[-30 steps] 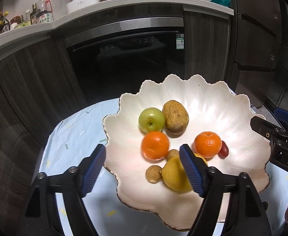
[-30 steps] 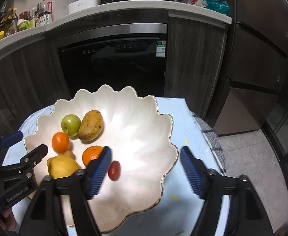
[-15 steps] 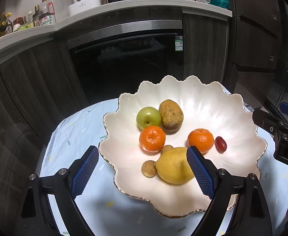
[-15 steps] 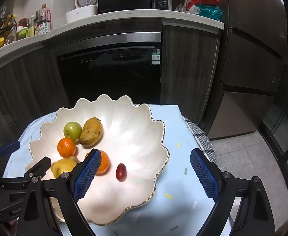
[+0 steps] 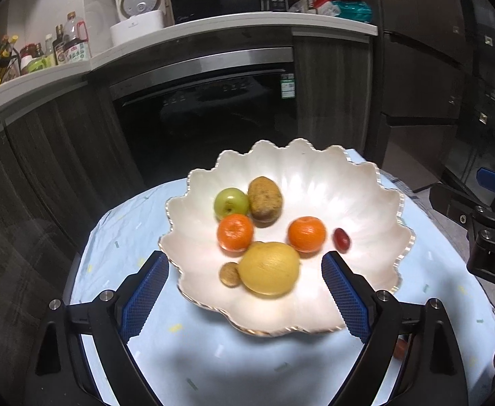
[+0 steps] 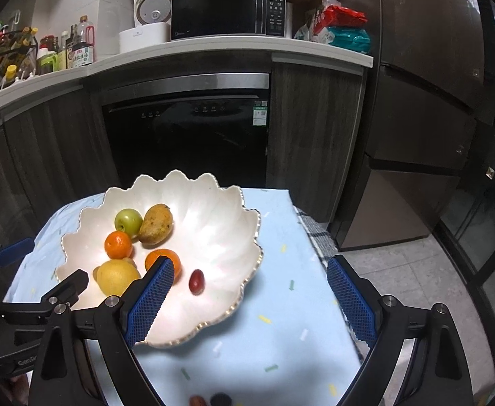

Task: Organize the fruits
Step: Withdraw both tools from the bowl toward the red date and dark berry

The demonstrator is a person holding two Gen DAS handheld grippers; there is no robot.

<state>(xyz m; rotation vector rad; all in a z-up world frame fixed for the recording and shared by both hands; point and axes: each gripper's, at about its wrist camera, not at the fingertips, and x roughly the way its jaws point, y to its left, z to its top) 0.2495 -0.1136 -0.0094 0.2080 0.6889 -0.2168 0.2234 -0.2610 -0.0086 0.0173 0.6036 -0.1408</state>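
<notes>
bowl [image 5: 365, 182] 1 | oranges [image 5: 235, 231] 2 | apple [image 5: 231, 202] 1 | mango [image 5: 265, 198] 1 | lemon [image 5: 269, 268] 1 | red fruit [image 5: 342, 238] 1

Bare tablecloth [image 6: 281, 321] right of the bowl [image 6: 233, 237] lies open; fruit crowds the bowl's left half.

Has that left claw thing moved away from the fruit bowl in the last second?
Yes. The left gripper has backed away and risen; the bowl looks smaller, and more countertop shows.

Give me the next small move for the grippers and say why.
Probably ease both back off the table. The left gripper and right gripper are open and empty, and the fruit, lemon and oranges included, sits in the bowl. Two small things remain on the cloth near the right gripper; check those next.
</notes>
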